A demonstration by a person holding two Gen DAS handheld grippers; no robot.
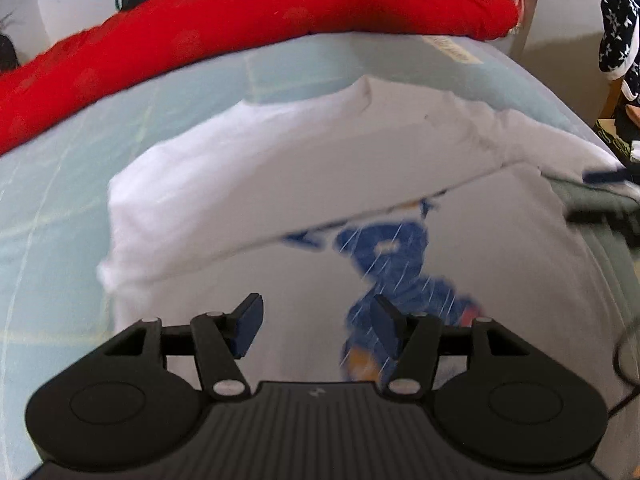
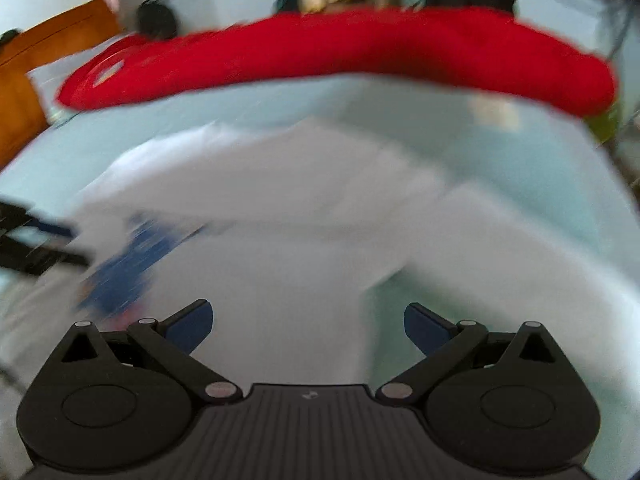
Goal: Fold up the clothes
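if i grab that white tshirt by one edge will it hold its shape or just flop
Probably flop: the white t-shirt lies in soft folds with a flap doubled over its blue print. It looks thin and light. It may drag across the pale blue sheet rather than lift cleanly.

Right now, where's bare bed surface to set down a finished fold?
Free: the pale blue sheet left of the white printed T-shirt, and the strip between the shirt's far edge and the long red cushion. The right wrist view, blurred, shows bare sheet right of the shirt too. Crowded: the middle, covered by the shirt, with both open tools above it.
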